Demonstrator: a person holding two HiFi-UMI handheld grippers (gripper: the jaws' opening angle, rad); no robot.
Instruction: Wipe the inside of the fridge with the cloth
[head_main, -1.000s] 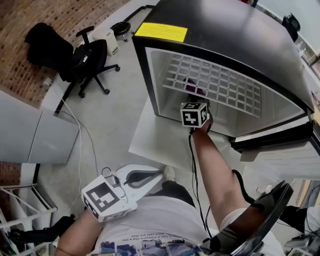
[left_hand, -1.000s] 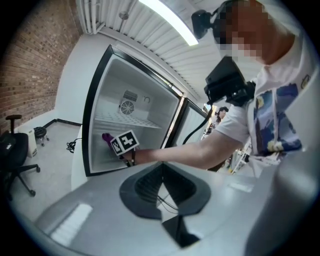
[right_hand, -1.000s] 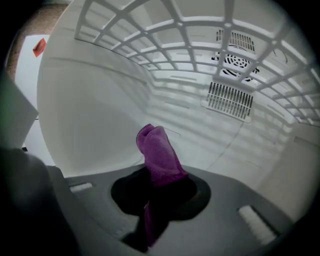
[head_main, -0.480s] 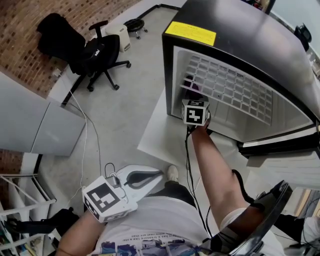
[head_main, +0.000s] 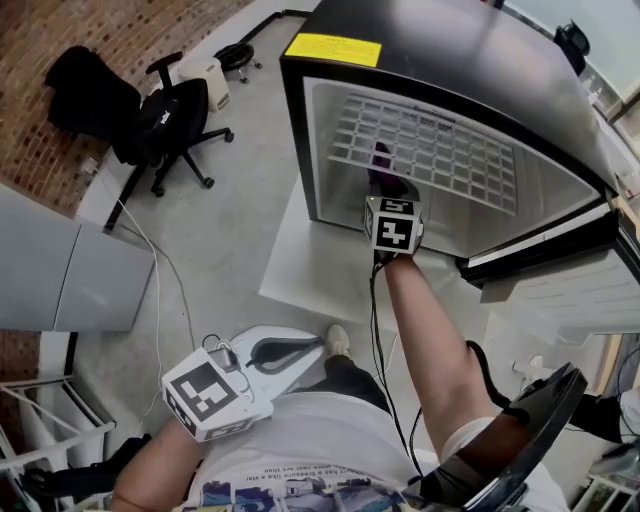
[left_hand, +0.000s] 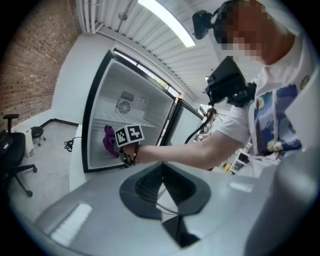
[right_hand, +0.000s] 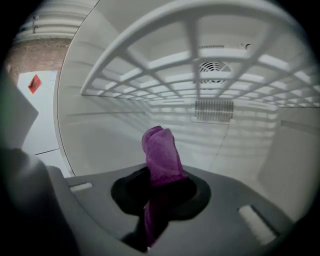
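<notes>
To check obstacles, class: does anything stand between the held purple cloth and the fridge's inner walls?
Nothing visible: the purple fabric cloth faces bare white fridge walls; the white plastic grid shelf hangs above it.

The purple cloth (right_hand: 161, 155) stands bunched and upright, pinched between the jaws of the right hand-held gripper (right_hand: 160, 194) and poking out ahead of it. The black fridge (head_main: 480, 60) stands open, its white interior around the gripper and its grid shelf (right_hand: 165, 65) above it.

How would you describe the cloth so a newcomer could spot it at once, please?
Start at the open black fridge. Inside, below its wire shelf, the right gripper is shut on the cloth. It is the only purple thing against the white interior.
</notes>
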